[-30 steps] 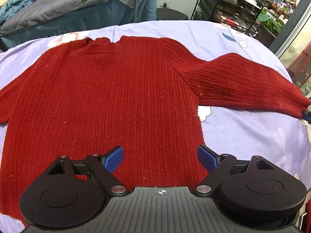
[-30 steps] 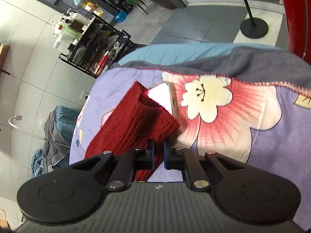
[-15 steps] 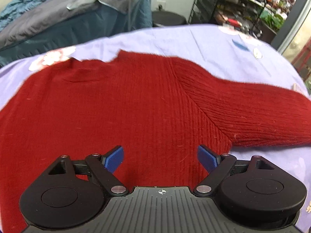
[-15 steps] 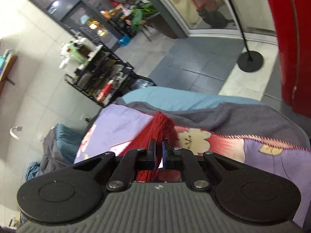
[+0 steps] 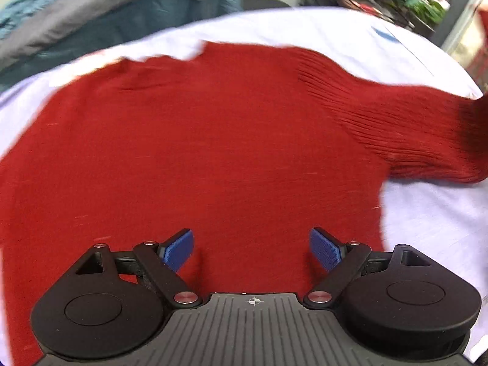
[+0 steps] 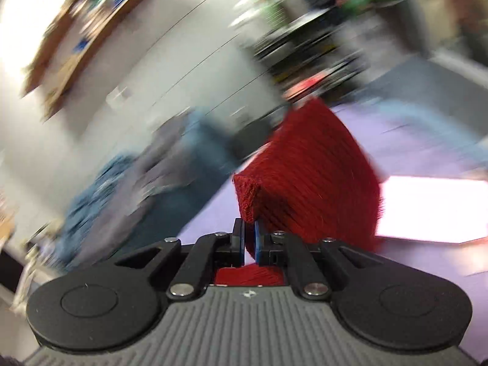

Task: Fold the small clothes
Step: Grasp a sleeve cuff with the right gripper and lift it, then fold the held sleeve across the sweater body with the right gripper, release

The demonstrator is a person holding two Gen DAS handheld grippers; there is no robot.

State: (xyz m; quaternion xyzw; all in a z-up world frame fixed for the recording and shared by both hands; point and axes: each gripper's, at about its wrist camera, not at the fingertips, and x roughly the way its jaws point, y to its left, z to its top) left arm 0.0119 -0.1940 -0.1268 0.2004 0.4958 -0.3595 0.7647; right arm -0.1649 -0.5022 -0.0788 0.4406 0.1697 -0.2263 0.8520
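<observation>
Bright, even light; heavy motion blur, fisheye bending at edges.

Sweater [image 5: 213, 158] red ribbed knit, fuzzy; bedsheet [image 5: 427, 213] smooth lilac cloth; grippers matt black plastic.

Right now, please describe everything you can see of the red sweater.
The red sweater is a ribbed knit that lies spread over the lilac sheet, neckline at the far side. Its body is flat. The right gripper is shut on the cuff of one sleeve, which is lifted and bunched. The left gripper is open above the lower body; contact cannot be judged.
</observation>
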